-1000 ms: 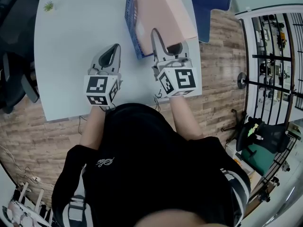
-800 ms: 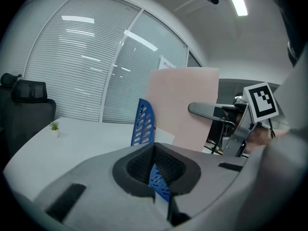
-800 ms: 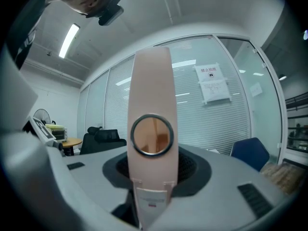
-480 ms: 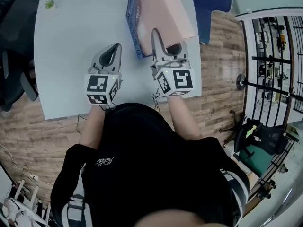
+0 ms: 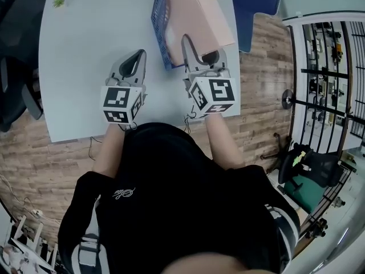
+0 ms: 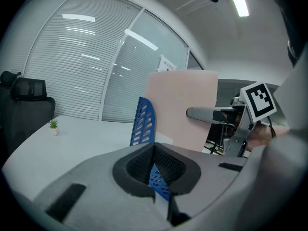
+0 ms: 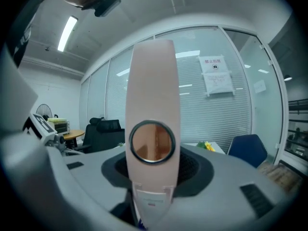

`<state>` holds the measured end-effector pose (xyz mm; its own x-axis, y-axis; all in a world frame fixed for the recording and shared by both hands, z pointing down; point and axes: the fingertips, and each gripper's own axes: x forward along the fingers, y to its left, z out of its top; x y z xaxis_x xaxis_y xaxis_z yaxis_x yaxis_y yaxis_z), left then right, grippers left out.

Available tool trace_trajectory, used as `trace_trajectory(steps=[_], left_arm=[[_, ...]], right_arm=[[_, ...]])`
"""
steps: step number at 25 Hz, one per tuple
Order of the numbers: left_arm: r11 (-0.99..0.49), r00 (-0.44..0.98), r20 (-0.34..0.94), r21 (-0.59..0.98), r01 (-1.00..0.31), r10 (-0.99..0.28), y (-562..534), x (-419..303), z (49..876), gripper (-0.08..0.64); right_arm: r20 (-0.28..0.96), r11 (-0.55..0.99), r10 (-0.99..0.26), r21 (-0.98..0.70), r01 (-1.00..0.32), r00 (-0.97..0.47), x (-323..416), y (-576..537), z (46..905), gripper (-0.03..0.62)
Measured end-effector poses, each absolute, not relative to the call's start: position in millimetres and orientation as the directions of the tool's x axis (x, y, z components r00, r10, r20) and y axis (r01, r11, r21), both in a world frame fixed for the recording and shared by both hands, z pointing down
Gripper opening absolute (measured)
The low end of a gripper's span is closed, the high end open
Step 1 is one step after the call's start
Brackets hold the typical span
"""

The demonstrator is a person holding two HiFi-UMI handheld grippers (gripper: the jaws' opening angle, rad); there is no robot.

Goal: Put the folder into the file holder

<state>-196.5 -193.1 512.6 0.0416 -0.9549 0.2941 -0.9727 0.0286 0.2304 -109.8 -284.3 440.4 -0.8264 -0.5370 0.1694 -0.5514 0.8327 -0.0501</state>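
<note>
White office bench (image 5: 85, 50) carries the blue file holder (image 5: 158, 27), with the pink folder (image 5: 197, 10) upright inside. The right gripper (image 5: 199, 53) jaws have just been easing apart, pads touching its spine (release starting, I judge). The left gripper (image 5: 136, 61) jaws are closed and empty.

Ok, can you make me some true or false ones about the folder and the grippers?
1. The folder is pink. True.
2. The holder is red. False: it is blue.
3. The left gripper holds the folder. False: it is shut and empty. The folder's spine sits between the jaws of the right gripper, which have just been opening a little.
4. A small plant stands on the table. True.
</note>
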Motion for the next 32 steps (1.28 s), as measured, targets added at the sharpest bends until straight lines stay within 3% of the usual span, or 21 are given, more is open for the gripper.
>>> trace_trajectory(steps=[8,32], left_arm=[[0.019,0.054,0.301,0.236,-0.972,-0.952,-193,-191,515,-0.002],[0.011,0.064,0.308,0.235,-0.972,-0.949,-194,-186,520,-0.002]], right_arm=[[0.355,0.834,-0.492,-0.067,-0.547,-0.795,-112,-283,461,0.184],[0.415,0.823,-0.491,-0.067,-0.564,-0.766,-117,-276,492,0.186]])
